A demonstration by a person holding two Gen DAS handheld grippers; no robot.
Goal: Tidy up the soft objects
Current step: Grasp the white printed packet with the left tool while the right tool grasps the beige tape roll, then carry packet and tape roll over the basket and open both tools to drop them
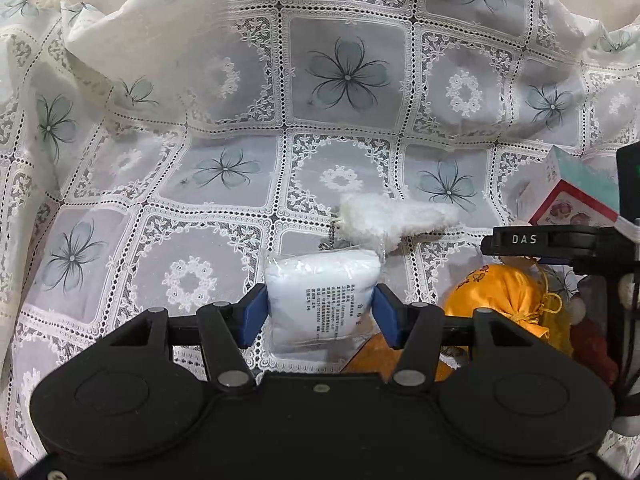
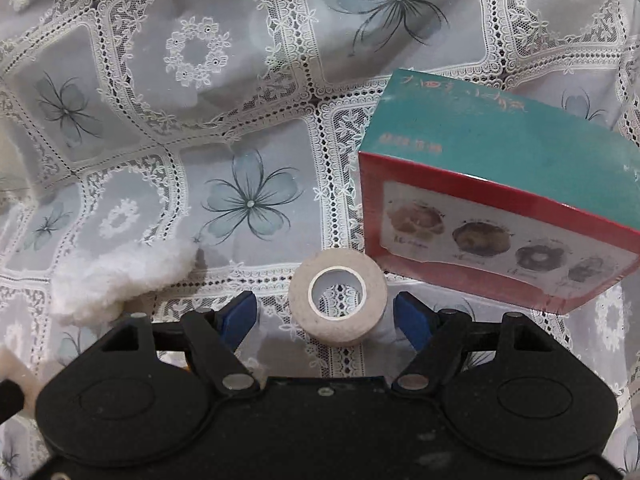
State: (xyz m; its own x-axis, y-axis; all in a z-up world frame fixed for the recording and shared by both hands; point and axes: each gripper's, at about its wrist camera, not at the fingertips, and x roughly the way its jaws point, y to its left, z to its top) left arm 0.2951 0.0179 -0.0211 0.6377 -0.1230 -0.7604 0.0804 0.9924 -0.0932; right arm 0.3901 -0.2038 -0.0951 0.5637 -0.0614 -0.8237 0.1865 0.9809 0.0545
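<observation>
My left gripper (image 1: 320,310) is shut on a white cotton pack in clear plastic (image 1: 322,300), held between its blue pads above the lace cloth. A fluffy white plush piece (image 1: 394,220) lies just beyond it; it also shows in the right wrist view (image 2: 116,280). A yellow satin pouch (image 1: 508,300) sits to the right. My right gripper (image 2: 326,312) is open, its blue pads either side of a white tape roll (image 2: 338,296) lying on the cloth; the pads do not touch it.
A teal and red box with donut pictures (image 2: 500,216) stands right of the tape roll, also visible in the left wrist view (image 1: 576,192). A lace flower tablecloth (image 1: 200,160) covers the table and rises in folds at the back. The right gripper's body (image 1: 560,240) is at the right.
</observation>
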